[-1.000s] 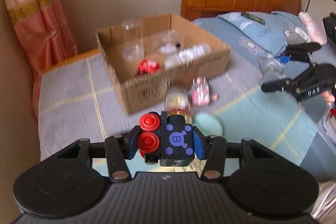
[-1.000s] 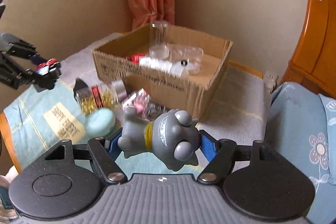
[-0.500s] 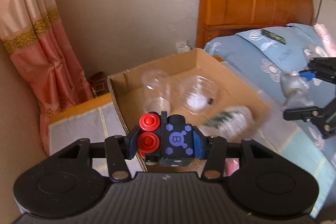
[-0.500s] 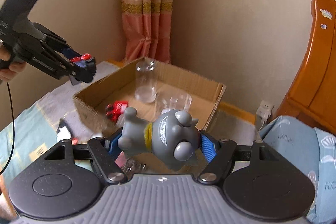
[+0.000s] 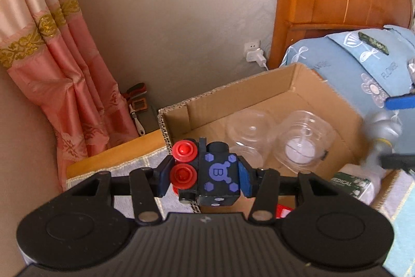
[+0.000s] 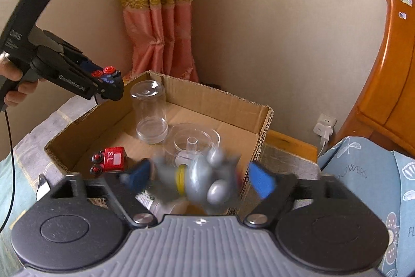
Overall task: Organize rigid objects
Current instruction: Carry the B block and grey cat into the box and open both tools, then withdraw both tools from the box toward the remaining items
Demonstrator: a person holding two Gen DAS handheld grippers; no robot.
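Left wrist view: the left gripper is clenching a black toy block with red studs and a purple "B" face, and is hanging over the near corner of the open cardboard box, which lies ahead and below. Inside the box two clear jars are sitting side by side, with a white bottle lying at the right edge. At far right the grey figurine is showing, blurred.

Right wrist view: the right gripper is spreading its blue pads wide, and the grey figurine, blurred, is lying between them with a gap at either side, seemingly falling free toward the box right below. In the box a tall clear jar is standing upright, a squat clear one is sitting beside it, and a red toy is resting near the left wall. The left gripper, with its block, is hovering above the box's left rim. By these frames the block is next to go in, and the left hand is already over the opening.
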